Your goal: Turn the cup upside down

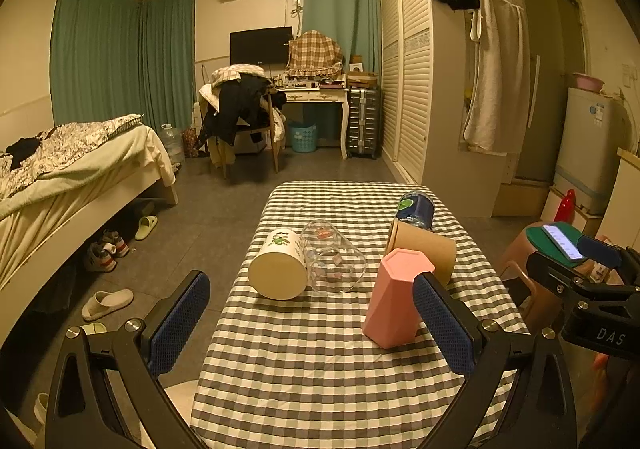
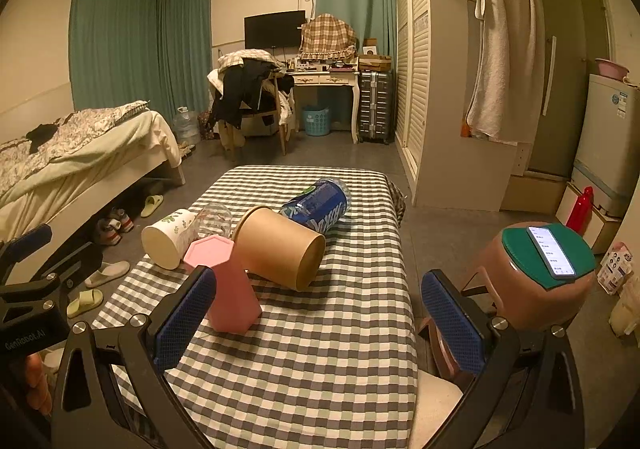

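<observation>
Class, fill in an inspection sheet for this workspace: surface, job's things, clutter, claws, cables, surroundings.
Surface: table with checked cloth.
Job's things: pink cup standing closed end up; white mug, glass cup, paper cup and blue cup lying on their sides.
Clutter: nothing seen on the table besides the cups.
Claws: left claw and right claw both open, empty, above the near edge.
Cables: nothing seen near the table.
Surroundings: stool carrying a phone on the right; bed on the left.
</observation>
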